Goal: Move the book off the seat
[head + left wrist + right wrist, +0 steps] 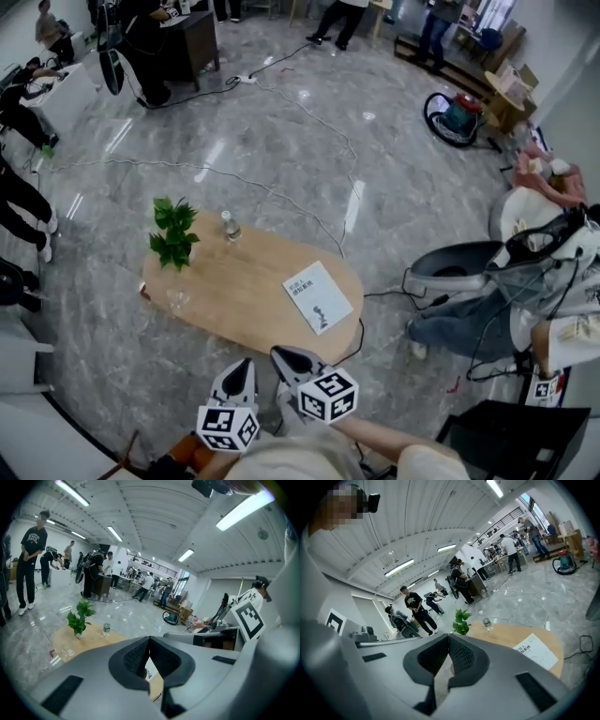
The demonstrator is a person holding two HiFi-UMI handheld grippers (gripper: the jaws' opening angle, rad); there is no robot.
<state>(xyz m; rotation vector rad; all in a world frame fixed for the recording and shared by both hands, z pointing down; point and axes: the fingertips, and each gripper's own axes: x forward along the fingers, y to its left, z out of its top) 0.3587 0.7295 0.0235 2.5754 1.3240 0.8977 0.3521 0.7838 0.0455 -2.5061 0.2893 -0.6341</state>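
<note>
White thin book (318,297) lies flat on the oval wooden table (216,281); left gripper (240,370) and right gripper (289,358) jaws closed, empty.

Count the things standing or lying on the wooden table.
4: potted plant at the left end, bottle just right of it, clear glass near the front-left edge, book toward the right end. A tiny thing at the left rim is unclear.

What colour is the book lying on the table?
White, with some dark print on its cover; the book shows best in the head view.
</note>
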